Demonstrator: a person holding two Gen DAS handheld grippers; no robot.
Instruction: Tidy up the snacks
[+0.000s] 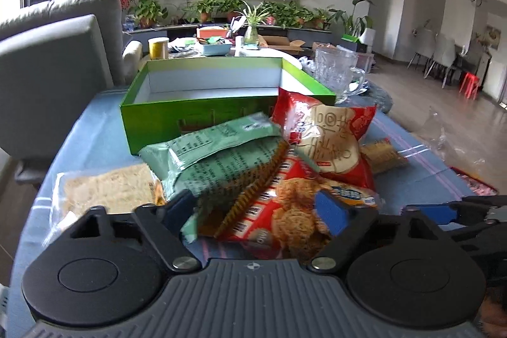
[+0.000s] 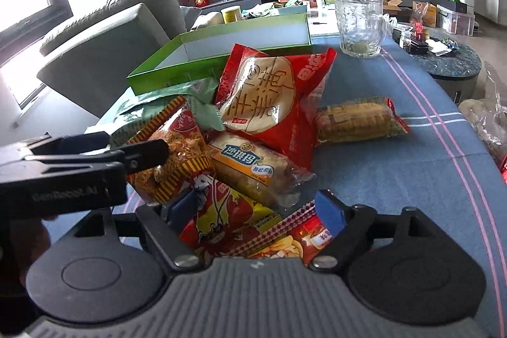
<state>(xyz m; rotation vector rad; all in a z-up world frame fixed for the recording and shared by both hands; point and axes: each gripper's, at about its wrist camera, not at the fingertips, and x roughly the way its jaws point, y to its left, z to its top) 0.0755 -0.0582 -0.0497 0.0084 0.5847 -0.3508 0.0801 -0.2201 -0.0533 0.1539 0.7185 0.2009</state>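
Note:
Snack bags are piled on a blue tablecloth (image 2: 396, 179) in front of an open green box (image 1: 190, 116) (image 2: 221, 34). My left gripper (image 1: 255, 208) (image 2: 133, 144) is shut on a red-and-yellow noodle snack bag (image 1: 285, 211) (image 2: 177, 154), which sits tilted between its pads. A green bag (image 1: 215, 157) leans beside it. My right gripper (image 2: 256, 208) (image 1: 443, 211) holds a red crayfish bag (image 2: 228, 224); a checkered chips bag (image 2: 291, 236) lies against its right pad. A red rice-cracker bag (image 2: 269, 94), a sachima pack (image 2: 250, 167) and a yellow roll pack (image 2: 355, 119) lie beyond.
A glass mug (image 2: 359, 24) (image 1: 336, 72) stands right of the box. A clear pack of pale cake (image 1: 104, 189) lies at the left. A grey sofa (image 1: 47, 53) borders the table's left side. Crinkled plastic bags (image 2: 488, 116) sit off the right edge.

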